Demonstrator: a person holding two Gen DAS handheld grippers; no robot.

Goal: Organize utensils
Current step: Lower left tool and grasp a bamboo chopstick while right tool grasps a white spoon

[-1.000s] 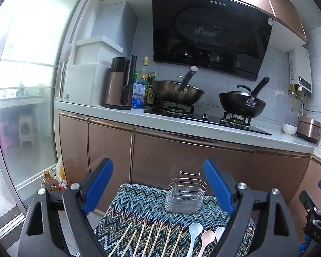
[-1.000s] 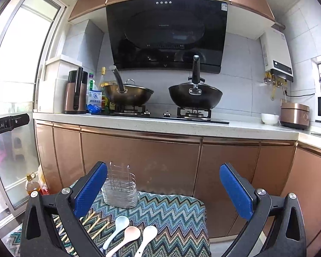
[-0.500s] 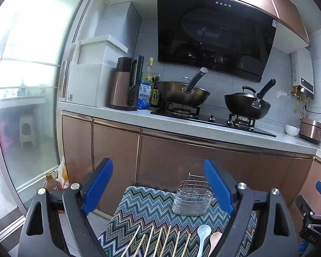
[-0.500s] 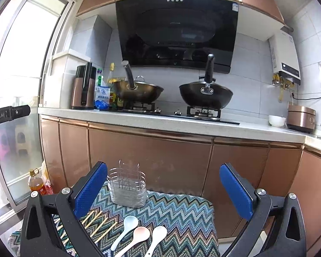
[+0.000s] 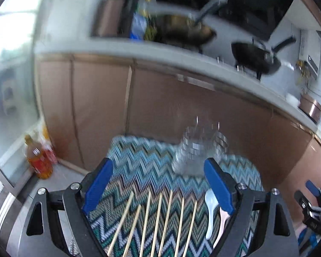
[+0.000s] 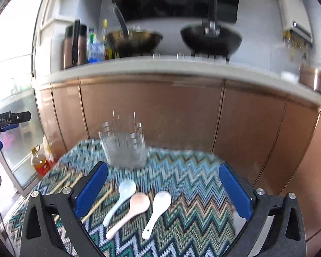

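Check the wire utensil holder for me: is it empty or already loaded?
Empty, as far as the blur allows. The wire holder stands upright with nothing poking out; the chopsticks and three spoons lie on the zigzag cloth.

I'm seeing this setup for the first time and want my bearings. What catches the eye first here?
The zigzag-patterned cloth stands out, with three ceramic spoons lying side by side between the open right gripper fingers. In the left wrist view, a row of chopsticks lies under the open left gripper. A wire utensil holder stands at the cloth's far edge.
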